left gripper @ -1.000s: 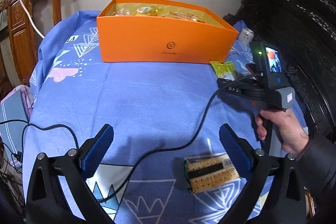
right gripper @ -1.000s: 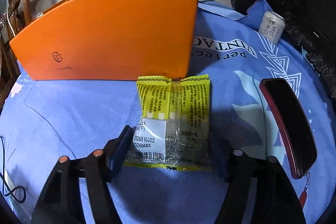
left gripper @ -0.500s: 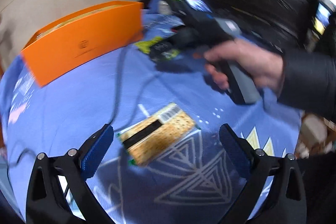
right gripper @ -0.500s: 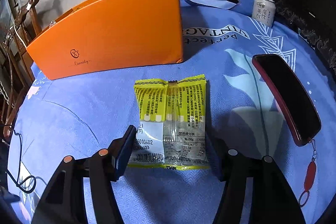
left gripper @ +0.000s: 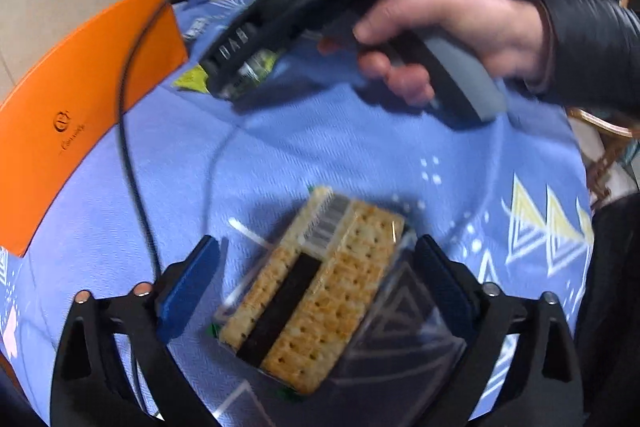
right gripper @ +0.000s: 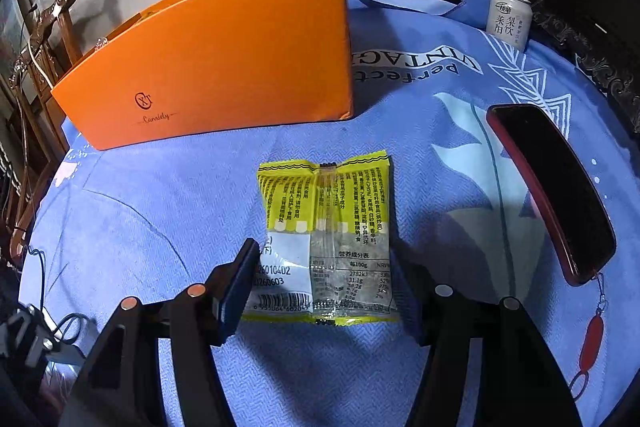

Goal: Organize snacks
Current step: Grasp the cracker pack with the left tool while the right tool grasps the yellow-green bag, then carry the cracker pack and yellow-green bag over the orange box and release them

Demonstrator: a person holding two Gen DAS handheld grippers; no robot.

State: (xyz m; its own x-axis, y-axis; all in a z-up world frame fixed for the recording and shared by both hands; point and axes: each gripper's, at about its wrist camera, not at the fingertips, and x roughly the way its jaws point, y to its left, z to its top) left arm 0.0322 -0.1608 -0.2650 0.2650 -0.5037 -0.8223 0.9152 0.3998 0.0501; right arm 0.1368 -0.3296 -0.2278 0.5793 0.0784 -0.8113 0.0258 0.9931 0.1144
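Landmark: orange box (right gripper: pixel 224 59), standing on the blue patterned cloth (right gripper: pixel 160 227).

Left gripper (left gripper: pixel 316 291): jaws closing around the cracker sandwich pack (left gripper: pixel 316 287), which lies flat on the cloth, well apart from the box on its front side. The pack sits skewed between the blue pads (left gripper: pixel 188 291); the left pad stands clear of it, the right one near or at the clear wrapper edge, contact not certain. Not yet a grip.

Right gripper (right gripper: pixel 320 291): clenched on the near end of the yellow snack packet (right gripper: pixel 324 227), both pads at its edges. The packet lies in front of the box's right corner, near it, not touching.

Right hand (left gripper: pixel 448 27) on its handle shows in the left view.

Judgement, step in hand: pinch both packs, then carry them to the box.
- Left: square the jaws to the pack's long sides before closing; a skewed pinch may spin it or crack the biscuits.
- Close gently; the wrapper looks slippery.
- Keep the black cable (left gripper: pixel 128 147) off the pack.
- Right: lift level so the packet does not droop and catch the box wall.
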